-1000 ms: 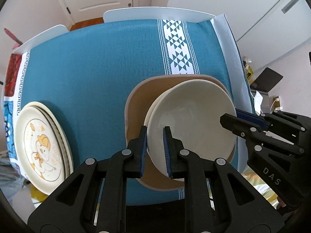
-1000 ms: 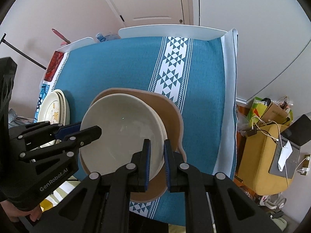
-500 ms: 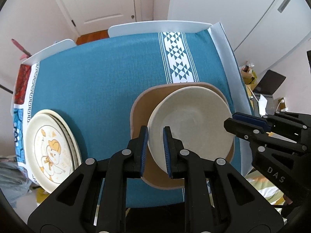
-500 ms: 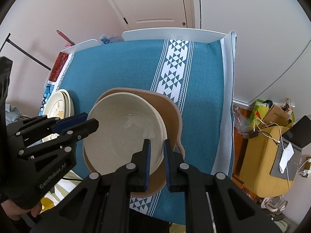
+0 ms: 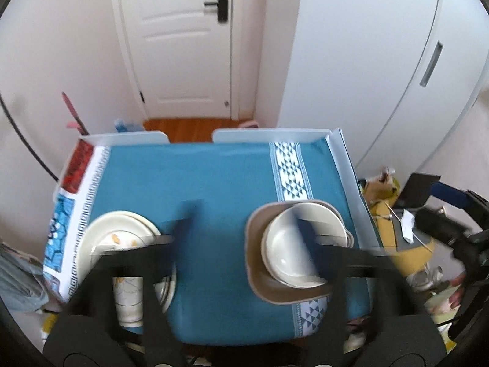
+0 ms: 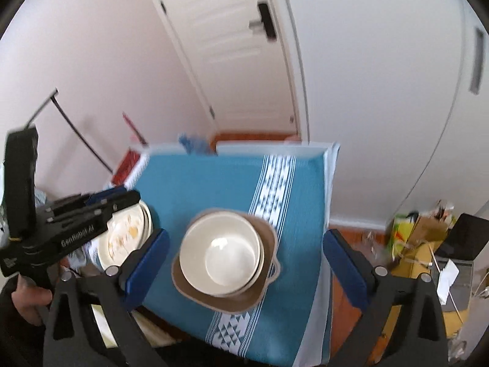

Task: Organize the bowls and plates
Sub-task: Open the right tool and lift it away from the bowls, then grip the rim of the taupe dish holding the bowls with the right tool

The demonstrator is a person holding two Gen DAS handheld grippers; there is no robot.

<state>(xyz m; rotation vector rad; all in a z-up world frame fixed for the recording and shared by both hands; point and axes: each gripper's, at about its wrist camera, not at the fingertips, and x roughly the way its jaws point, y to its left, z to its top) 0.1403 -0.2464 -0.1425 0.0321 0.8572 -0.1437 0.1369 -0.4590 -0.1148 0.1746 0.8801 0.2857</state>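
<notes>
Both grippers, the left gripper (image 5: 247, 229) and the right gripper (image 6: 244, 263), have jaws wide open and hold nothing. Between the right jaws lie the stacked bowls (image 6: 221, 249) on a brown plate (image 6: 259, 293); the plates (image 5: 122, 238) (already piled) lie behind the left jaws' left finger. The sorting looks finished.

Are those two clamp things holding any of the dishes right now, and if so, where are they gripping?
Nothing is held. Both the left gripper and the right gripper are wide open above the table, and the cream bowls sit free on the brown plate.
</notes>
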